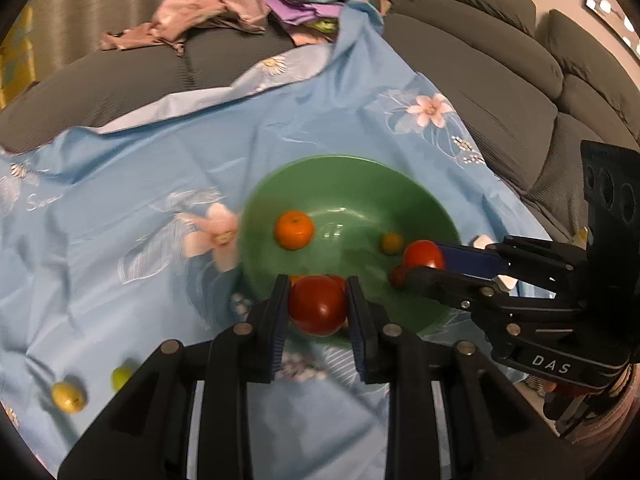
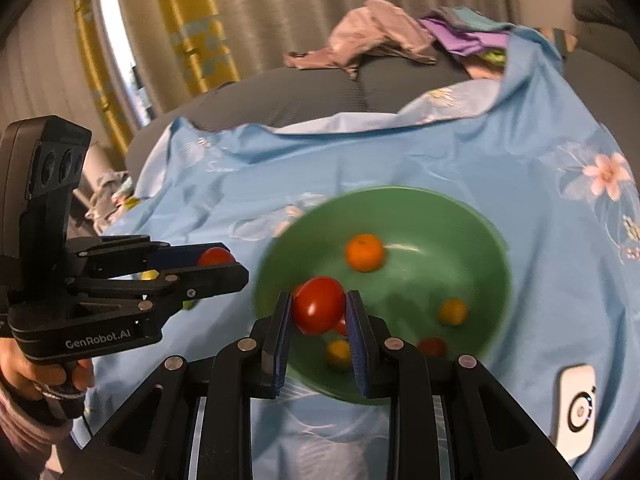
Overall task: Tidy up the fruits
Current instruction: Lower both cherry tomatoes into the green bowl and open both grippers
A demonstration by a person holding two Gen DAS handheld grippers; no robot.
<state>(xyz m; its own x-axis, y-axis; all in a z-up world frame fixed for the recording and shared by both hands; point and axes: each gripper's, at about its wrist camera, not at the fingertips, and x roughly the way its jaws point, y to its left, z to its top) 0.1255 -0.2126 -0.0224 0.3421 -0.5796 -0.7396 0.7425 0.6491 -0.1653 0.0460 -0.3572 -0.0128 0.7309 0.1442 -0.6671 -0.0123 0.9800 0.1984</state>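
Observation:
In the left wrist view my left gripper [image 1: 317, 281] is shut on a red tomato [image 1: 318, 308], held above the near rim of a green bowl [image 1: 352, 184]. Inside the bowl lie an orange [image 1: 294, 230] and a small yellow fruit [image 1: 391, 243]. From the right, my right gripper [image 1: 424, 261] reaches over the bowl, shut on a second red tomato [image 1: 423, 254]. The right wrist view shows that gripper [image 2: 319, 296] clamping its tomato [image 2: 319, 310] over the bowl [image 2: 420, 208]. The left gripper [image 2: 234, 262] hangs left of the bowl with its tomato [image 2: 216, 258].
A blue floral cloth [image 1: 120, 184] covers a grey sofa [image 1: 480, 80]. Two yellow-green fruits [image 1: 68, 397] [image 1: 122, 376] lie on the cloth at lower left. A white device [image 2: 576, 408] lies right of the bowl. Crumpled clothes [image 1: 208, 8] are piled at the back.

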